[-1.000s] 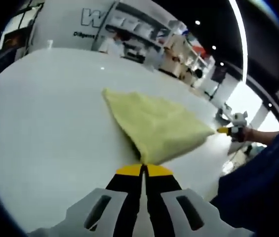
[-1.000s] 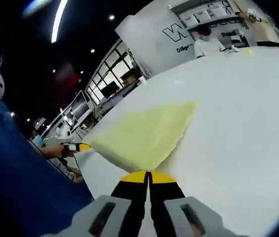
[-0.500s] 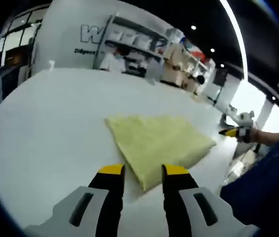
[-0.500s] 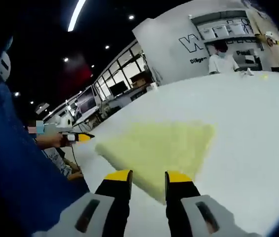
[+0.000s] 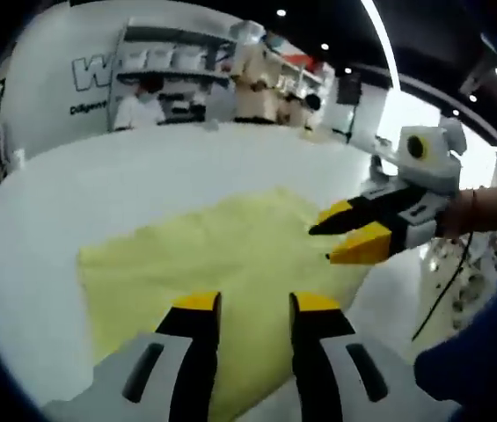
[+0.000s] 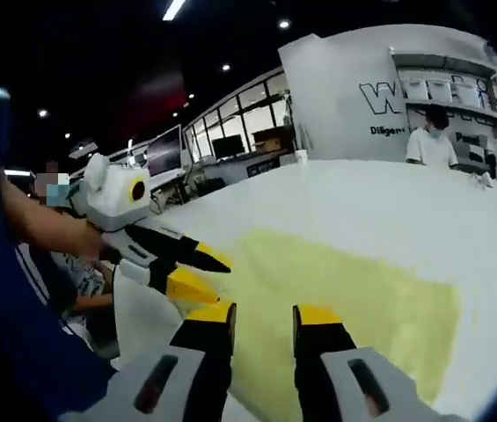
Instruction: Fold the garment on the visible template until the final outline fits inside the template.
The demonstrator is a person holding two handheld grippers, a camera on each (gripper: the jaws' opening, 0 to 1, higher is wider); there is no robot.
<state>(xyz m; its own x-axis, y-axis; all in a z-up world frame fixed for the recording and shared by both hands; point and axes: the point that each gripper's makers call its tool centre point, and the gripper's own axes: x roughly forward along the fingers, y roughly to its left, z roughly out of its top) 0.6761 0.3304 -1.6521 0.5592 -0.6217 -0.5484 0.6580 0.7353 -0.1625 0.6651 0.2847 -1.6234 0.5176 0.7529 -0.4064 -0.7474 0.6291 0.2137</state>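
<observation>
Where a second before each hand-held gripper had pinched a corner of the yellow garment, both now stood with jaws parted and nothing between them; the left hand-held gripper (image 5: 248,303) hung over the near edge of the garment (image 5: 222,264), and the right hand-held gripper (image 6: 266,315) hung over its own near edge of the same garment (image 6: 345,290). Half a second before, the jaws had already come apart, with the cloth lying further off as a smaller, thicker wedge; now it lay flat on the white counter (image 5: 142,185), seen much closer, as a broad yellow sheet spreading from just under the jaws out across the counter (image 6: 389,202). The two hand-held grippers had also drawn near each other; in the left gripper view the right one (image 5: 347,236) reached in from the right over the cloth's far side, jaws apart, held in a hand (image 5: 486,207); in the right gripper view the left one (image 6: 206,272) came in from the left beside the cloth's edge, where earlier each had shown only small and far off. A person (image 6: 430,141) stood behind the counter's far end.
</observation>
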